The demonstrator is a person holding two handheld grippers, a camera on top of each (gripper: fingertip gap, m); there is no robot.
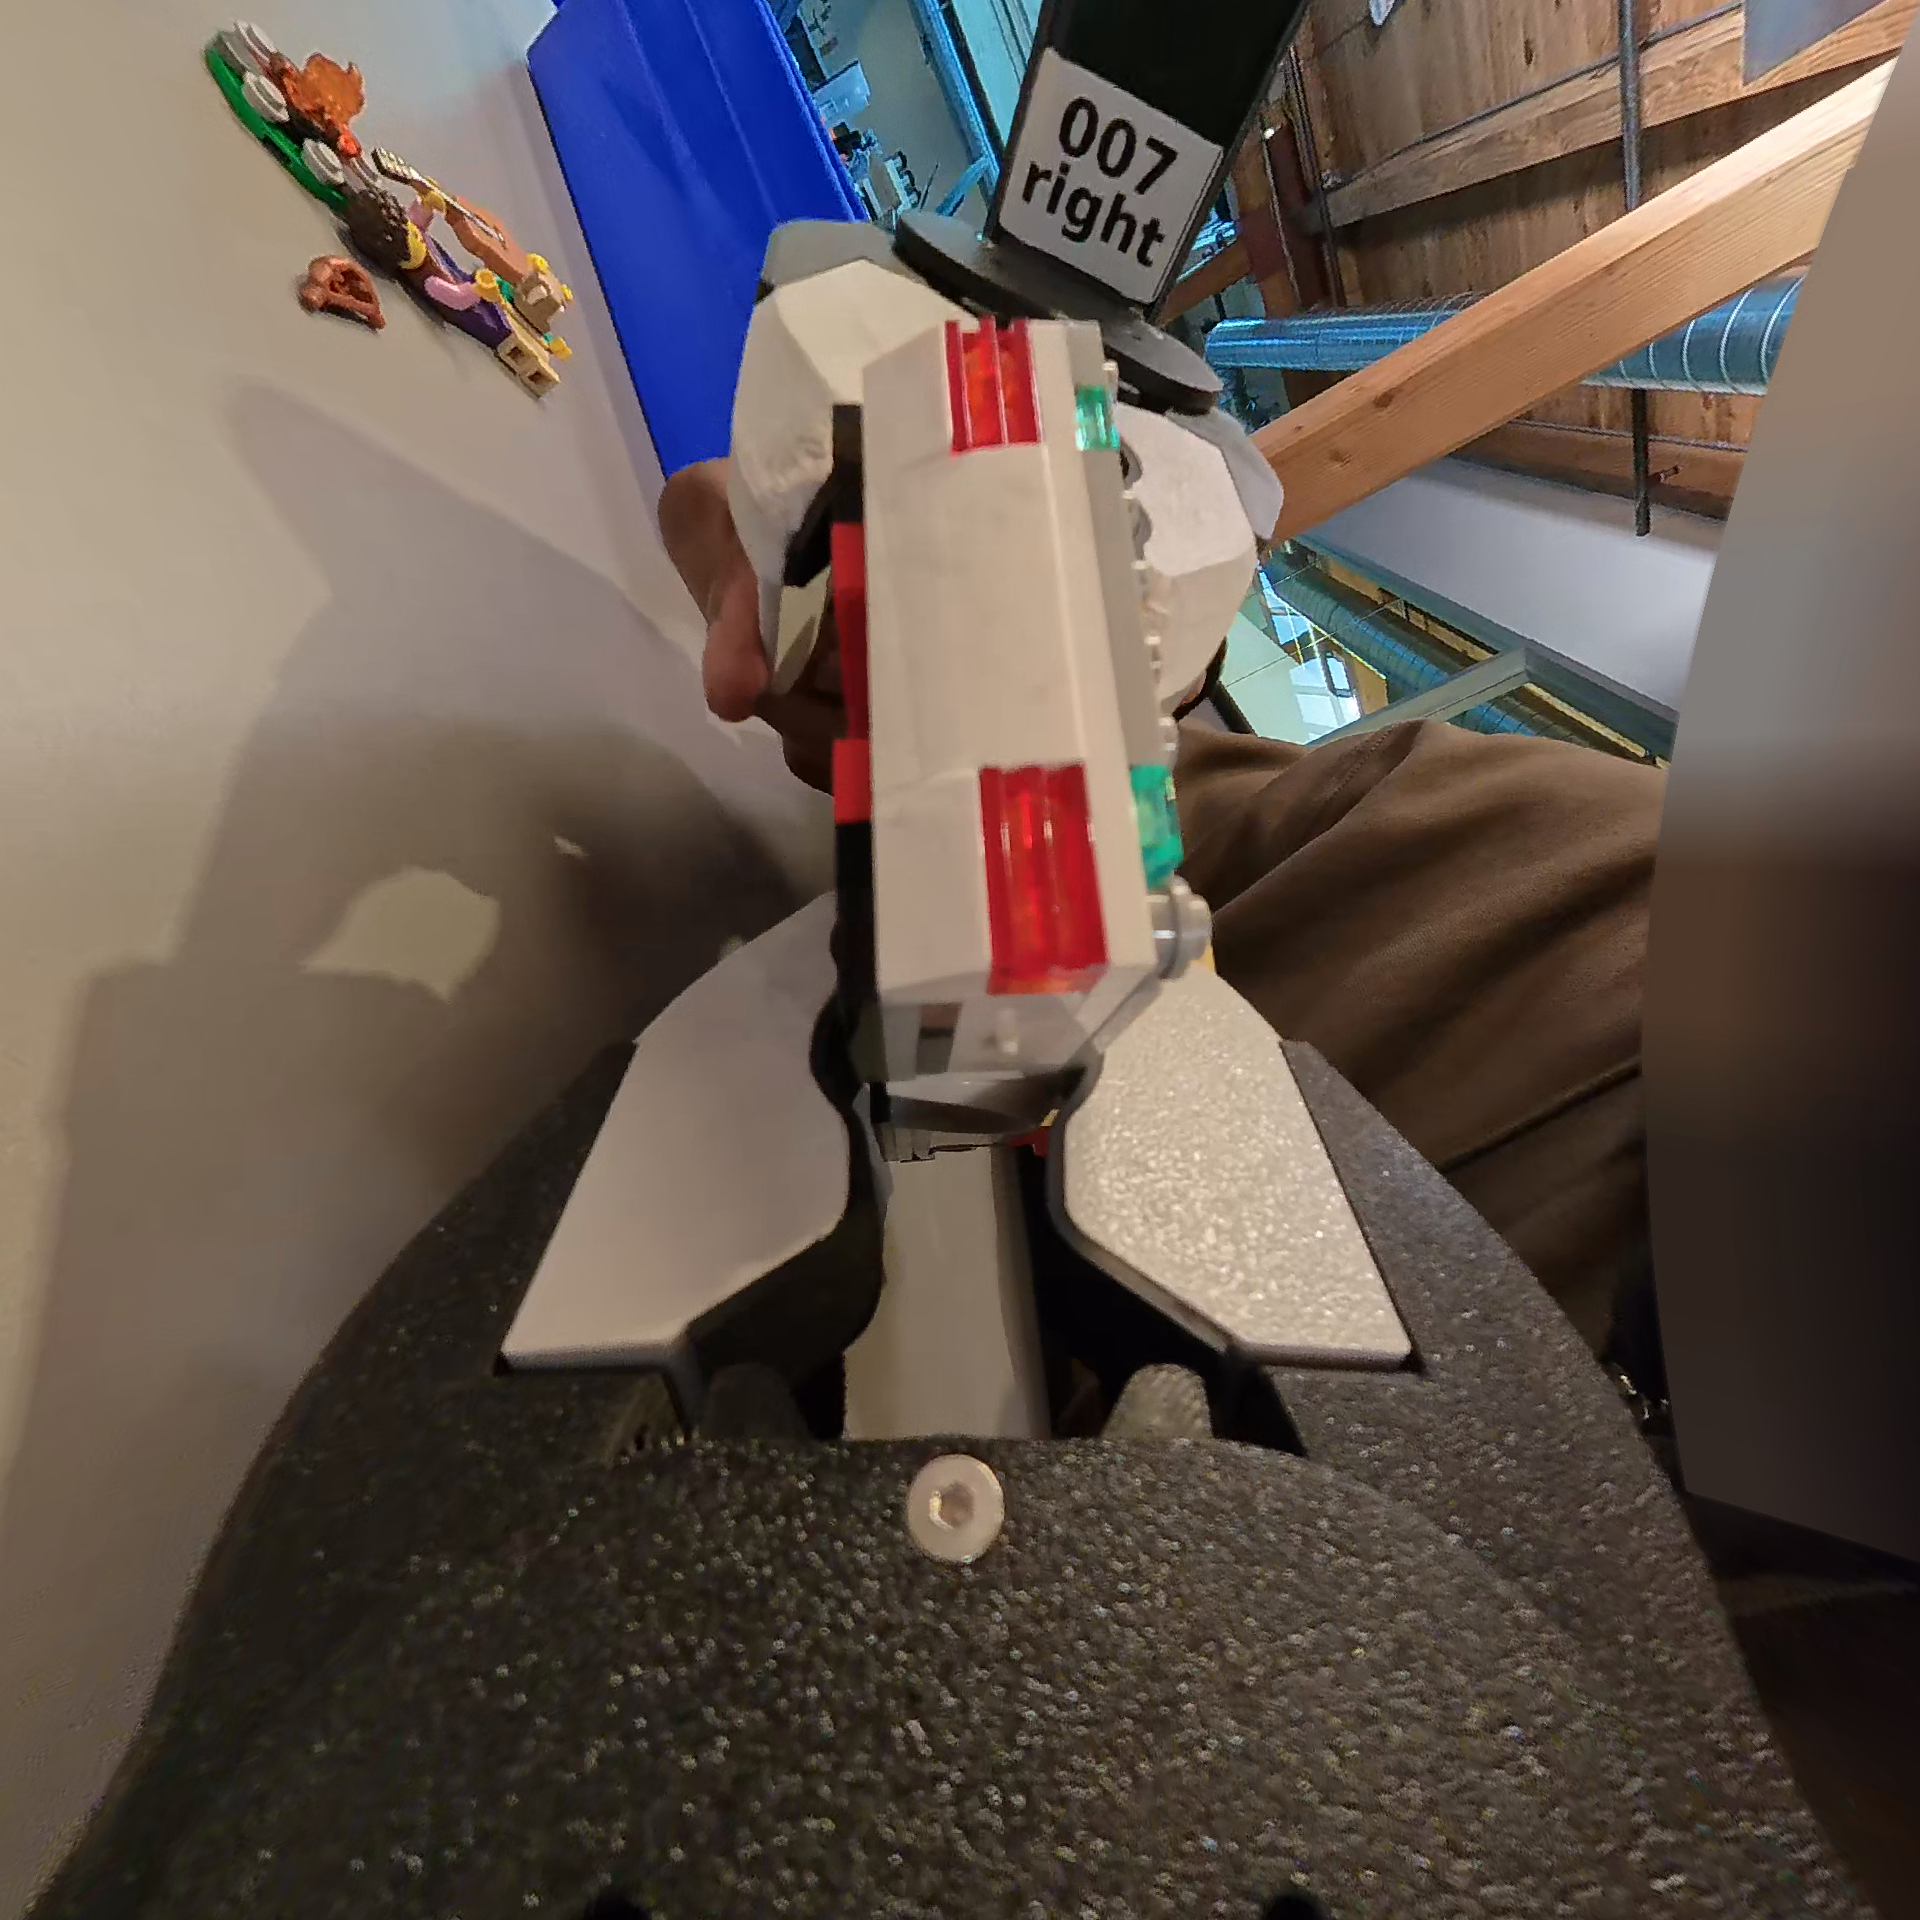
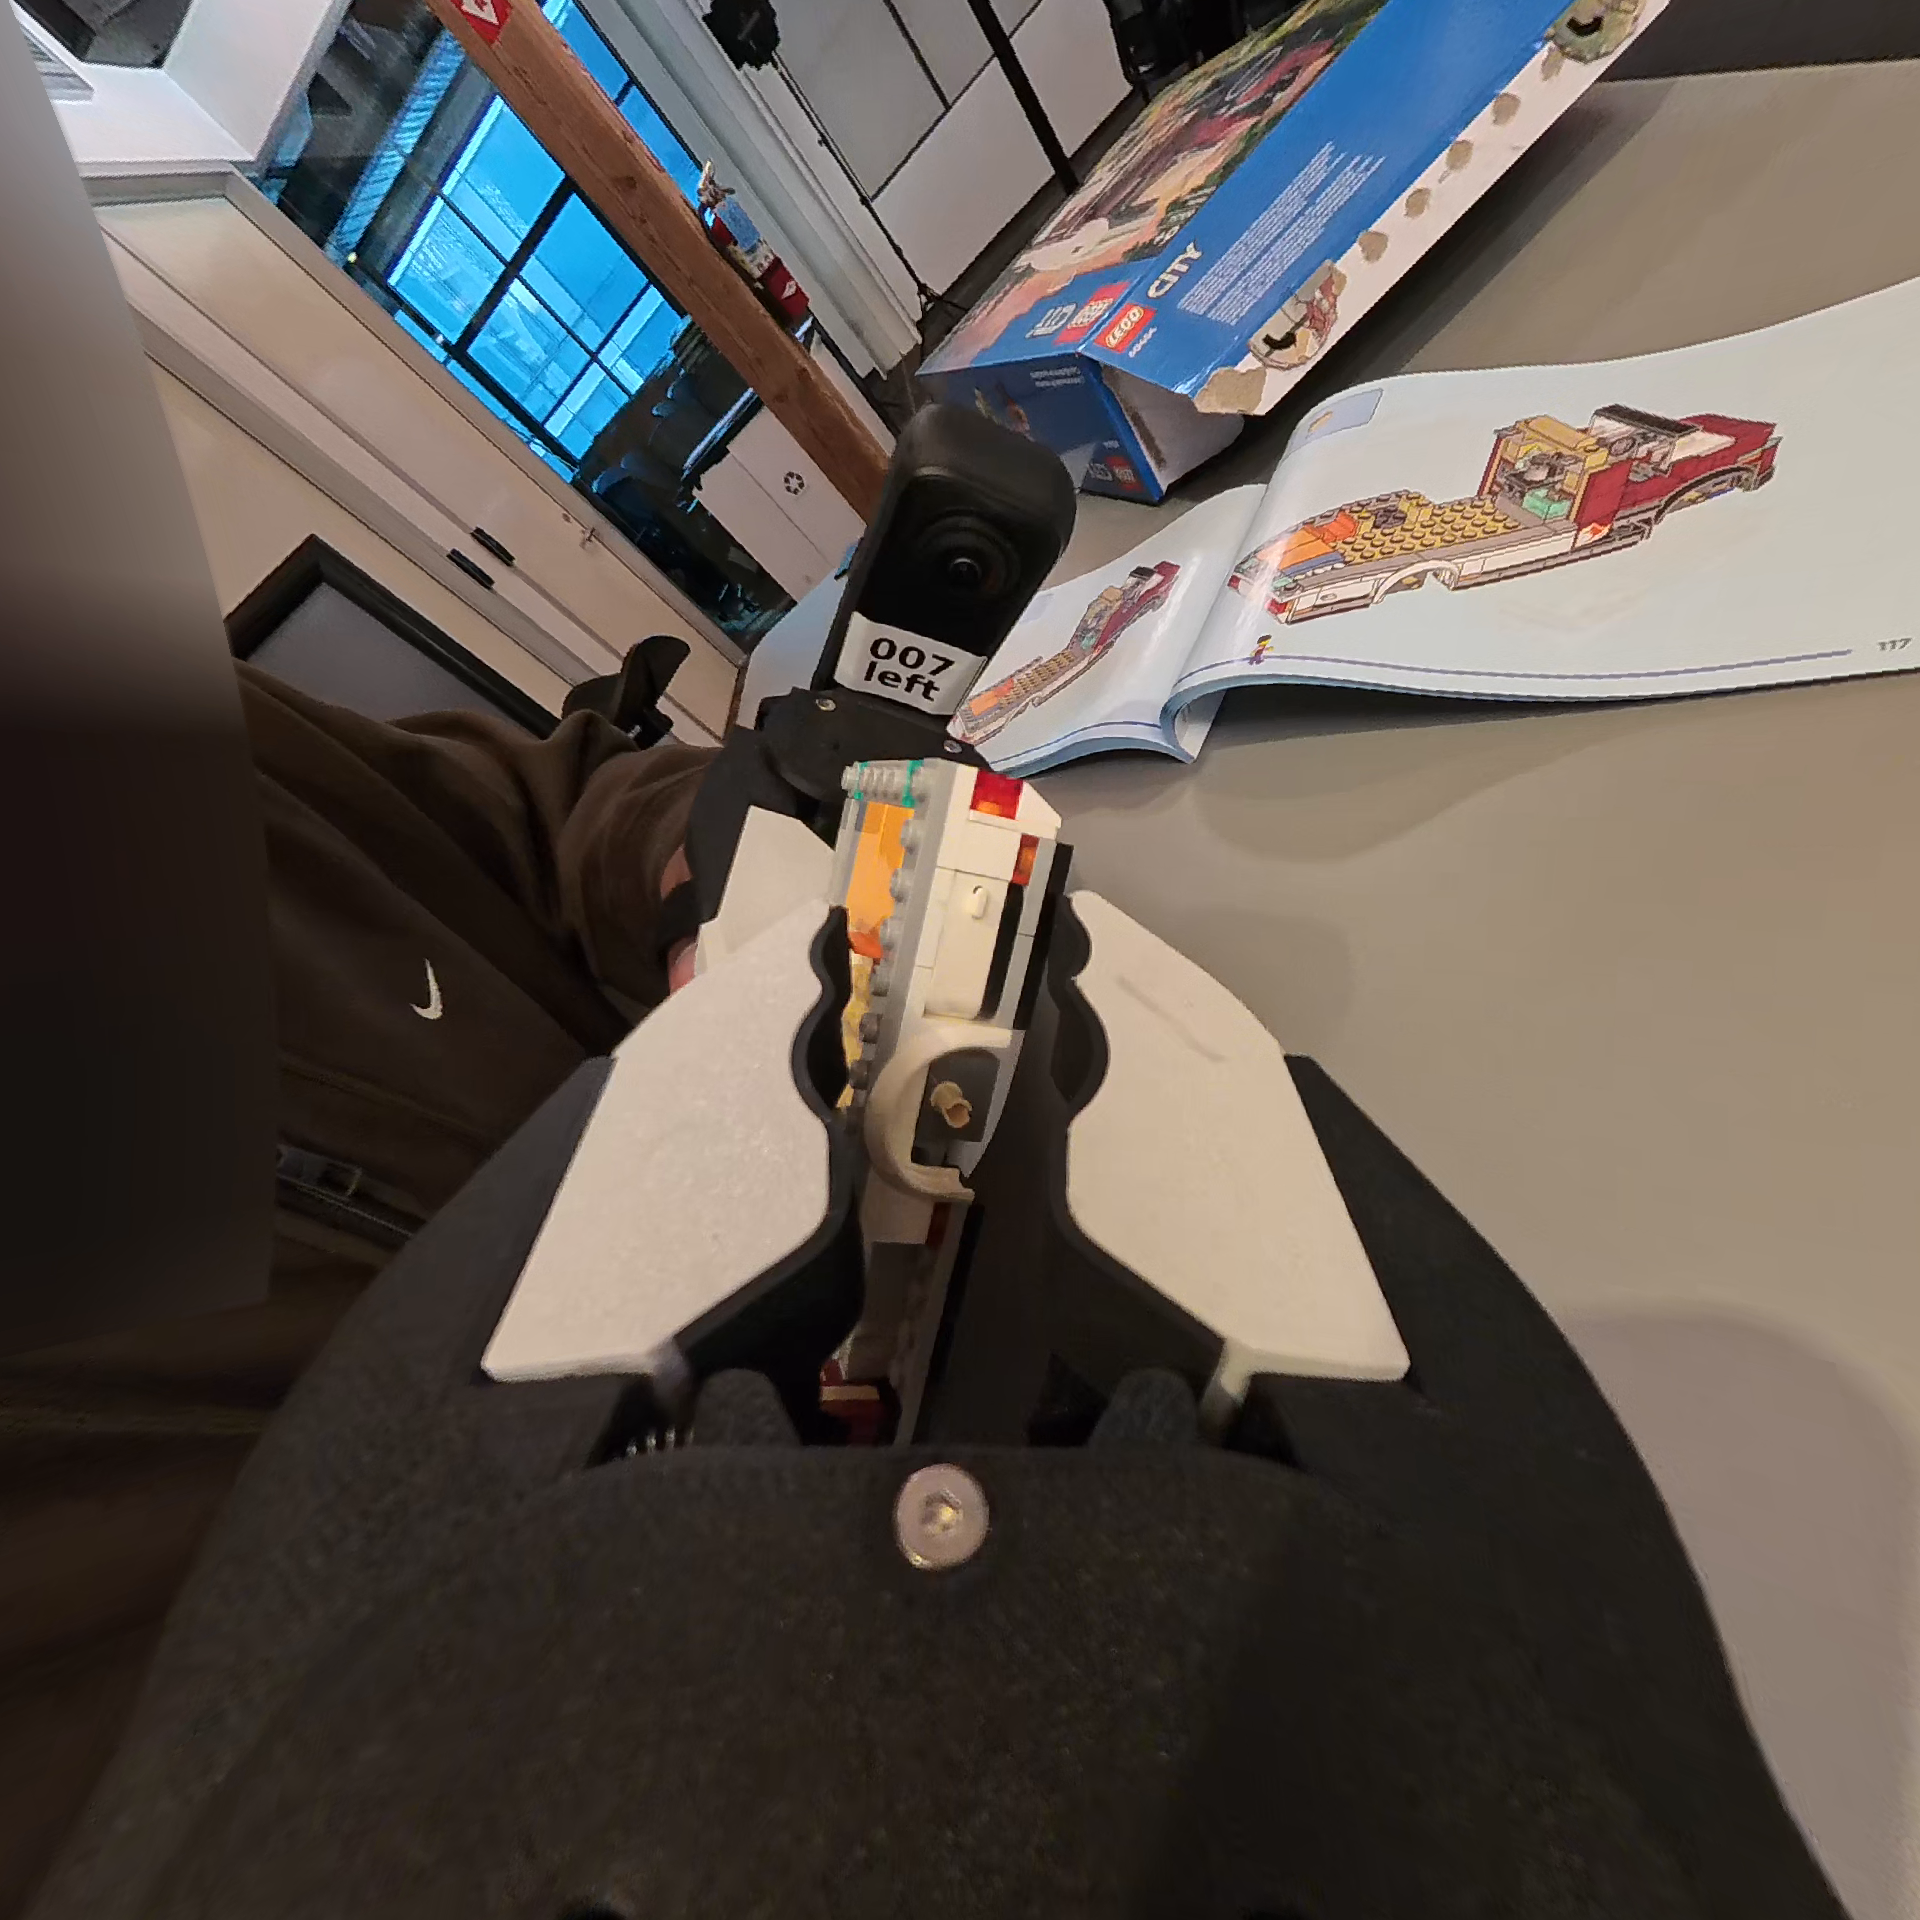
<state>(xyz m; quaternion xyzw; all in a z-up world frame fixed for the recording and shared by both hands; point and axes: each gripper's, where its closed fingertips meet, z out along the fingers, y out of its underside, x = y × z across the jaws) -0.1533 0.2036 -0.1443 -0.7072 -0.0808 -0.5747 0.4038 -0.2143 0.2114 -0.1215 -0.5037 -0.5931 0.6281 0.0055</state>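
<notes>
Two grippers grasp one white brick model (image 1: 997, 675) above the table (image 2: 1558, 987). Left gripper (image 1: 966, 1049) is closed on its near end, right gripper (image 2: 940, 997) on the opposite end, pads pressing. Booklet (image 2: 1507, 582) and box (image 2: 1247, 239) lie beyond.

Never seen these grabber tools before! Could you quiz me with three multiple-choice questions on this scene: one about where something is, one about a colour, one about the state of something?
1. Where is the open instruction booklet?
A. flat on the table
B. inside the box
C. on the floor

2. What colour is the bin?
A. green
B. blue
C. yellow

3. How is the white brick vehicle?
A. lying on the table
B. gripped from both ends
C. in pieces

Answers: 1 A, it lies open on the grey table. 2 B, plainly blue. 3 B, left gripper and right gripper each clamp an end.
</notes>
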